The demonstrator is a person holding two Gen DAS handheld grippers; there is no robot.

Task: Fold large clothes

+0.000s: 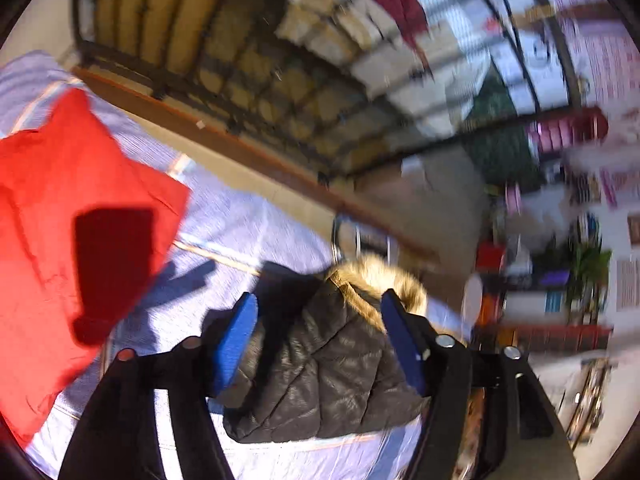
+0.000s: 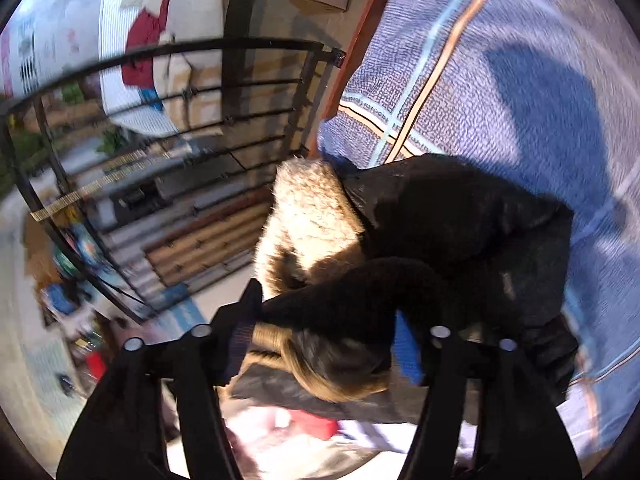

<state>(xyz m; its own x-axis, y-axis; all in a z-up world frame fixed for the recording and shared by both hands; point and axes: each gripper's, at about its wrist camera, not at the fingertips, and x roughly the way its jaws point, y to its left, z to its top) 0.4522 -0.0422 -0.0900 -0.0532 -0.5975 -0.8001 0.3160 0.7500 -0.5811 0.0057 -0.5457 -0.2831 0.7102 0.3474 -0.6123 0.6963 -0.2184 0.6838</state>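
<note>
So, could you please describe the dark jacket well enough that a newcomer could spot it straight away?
Start at the bed, covered by a lilac-blue checked sheet beside a black metal railing. Near the sheet's edge lies a bundled, quilted black jacket. Unlike the flat red garment lying beside it, it is puffy, shiny and trimmed with tan fur at the hood.
</note>
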